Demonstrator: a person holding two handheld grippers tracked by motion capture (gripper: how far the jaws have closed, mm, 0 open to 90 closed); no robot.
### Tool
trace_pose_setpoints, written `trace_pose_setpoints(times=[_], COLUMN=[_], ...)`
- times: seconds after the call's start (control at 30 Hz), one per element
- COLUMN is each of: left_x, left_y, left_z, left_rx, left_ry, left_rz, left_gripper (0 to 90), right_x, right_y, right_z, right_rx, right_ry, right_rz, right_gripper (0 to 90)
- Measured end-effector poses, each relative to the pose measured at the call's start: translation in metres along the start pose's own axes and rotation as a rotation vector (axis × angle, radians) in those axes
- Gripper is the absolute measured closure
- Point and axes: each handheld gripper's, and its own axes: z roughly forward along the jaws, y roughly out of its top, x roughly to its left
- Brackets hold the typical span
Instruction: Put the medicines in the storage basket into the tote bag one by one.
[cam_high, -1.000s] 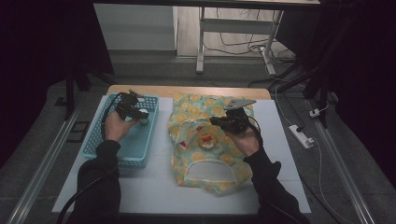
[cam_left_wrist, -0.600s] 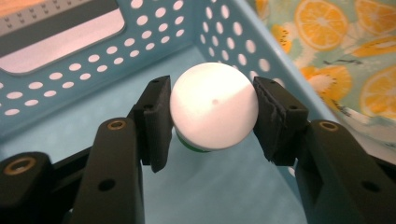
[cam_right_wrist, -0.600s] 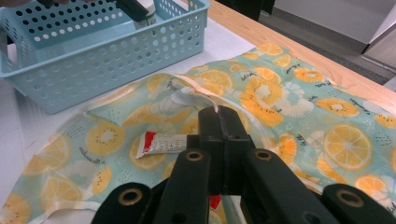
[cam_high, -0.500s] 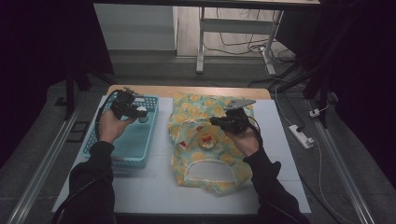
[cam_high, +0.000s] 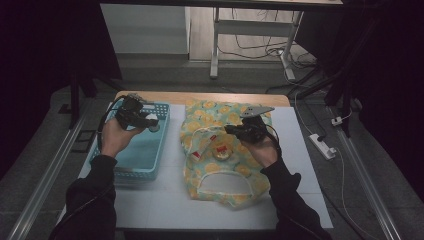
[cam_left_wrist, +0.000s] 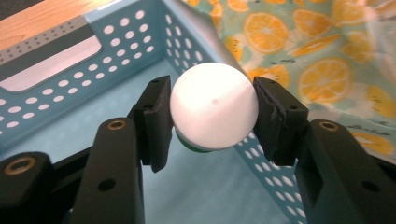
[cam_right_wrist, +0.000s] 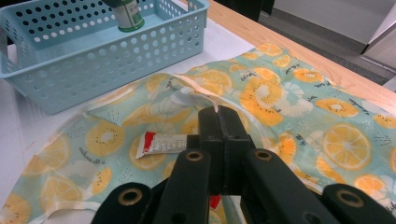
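Observation:
My left gripper (cam_high: 149, 121) hangs over the far right corner of the light blue basket (cam_high: 131, 165). It is shut on a small bottle (cam_left_wrist: 212, 112) with a round white cap and a green label, clamped at the cap. The bottle (cam_right_wrist: 127, 14) hangs inside the basket (cam_right_wrist: 93, 60). A cloth (cam_high: 207, 170) printed with orange slices lies flat on the white table. My right gripper (cam_high: 229, 130) rests low over it, jaws together on the cloth's white trim (cam_right_wrist: 205, 95). A red and silver tube (cam_right_wrist: 163, 142) lies on the cloth just beyond my right gripper (cam_right_wrist: 218, 116).
A wooden strip (cam_high: 200, 97) runs along the table's far edge. A small round yellow and red item (cam_high: 221, 152) lies on the cloth near the right hand. A white power strip (cam_high: 324, 146) lies on the floor to the right. Bare white tabletop (cam_high: 165, 210) shows in front.
The left forearm has swung a little outward to the left while its gripper stays over the basket's far end with the bottle. The right gripper has barely moved.

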Motion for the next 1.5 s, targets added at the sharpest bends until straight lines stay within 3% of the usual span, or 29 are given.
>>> trace_pose_setpoints(times=[0.23,0.57,1.0,1.5], left_x=[-0.014,-0.044,-0.078,-0.126], left_y=[0.002,0.007,0.011,0.020], left_z=[-0.012,-0.020,-0.012,0.006], left_rx=[-0.030,-0.051,-0.061,-0.034], left_ry=[-0.042,-0.100,-0.192,-0.273], left_rz=[0.028,0.097,0.166,0.272], left_gripper=[50.2,50.2,50.2,50.2], right_x=[0.000,0.000,-0.001,0.000], right_y=[0.000,0.000,0.000,0.000], right_z=[0.000,0.000,-0.001,0.000], right_rx=[-0.001,-0.003,-0.006,-0.007], right_ry=[-0.001,-0.001,-0.004,-0.005], right_rz=[0.000,0.000,0.002,0.001], right_gripper=[90.0,90.0,90.0,90.0])
